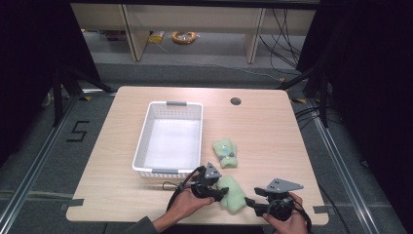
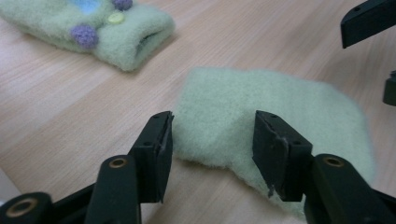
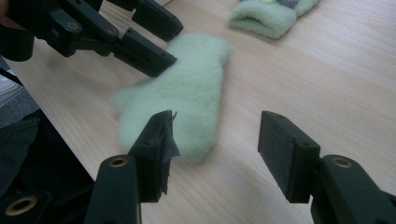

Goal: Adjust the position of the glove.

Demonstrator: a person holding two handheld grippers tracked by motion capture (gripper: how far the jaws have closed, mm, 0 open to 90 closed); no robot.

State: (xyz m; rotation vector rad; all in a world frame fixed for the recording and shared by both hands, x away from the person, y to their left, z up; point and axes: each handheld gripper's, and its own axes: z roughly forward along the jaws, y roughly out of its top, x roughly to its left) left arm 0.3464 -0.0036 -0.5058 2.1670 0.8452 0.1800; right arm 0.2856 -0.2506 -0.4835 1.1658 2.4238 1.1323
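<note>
A plain pale-green fleece mitten (image 1: 234, 194) lies flat near the table's front edge. My left gripper (image 1: 223, 192) is open, its jaws on either side of the mitten's (image 2: 271, 112) near corner. In its own view the left gripper (image 2: 213, 122) has not closed on the fabric. My right gripper (image 1: 249, 202) is open just right of the mitten. In the right gripper view the mitten's (image 3: 187, 93) end sits beside the left jaw of the right gripper (image 3: 215, 120). A second green mitten (image 1: 225, 153) with purple and yellow dots lies farther back.
An empty white plastic basket (image 1: 146, 127) stands left of centre on the wooden table (image 1: 272, 131). A round cable hole (image 1: 235, 101) is at the back. In the right gripper view the left gripper (image 3: 140, 42) reaches in from the upper left.
</note>
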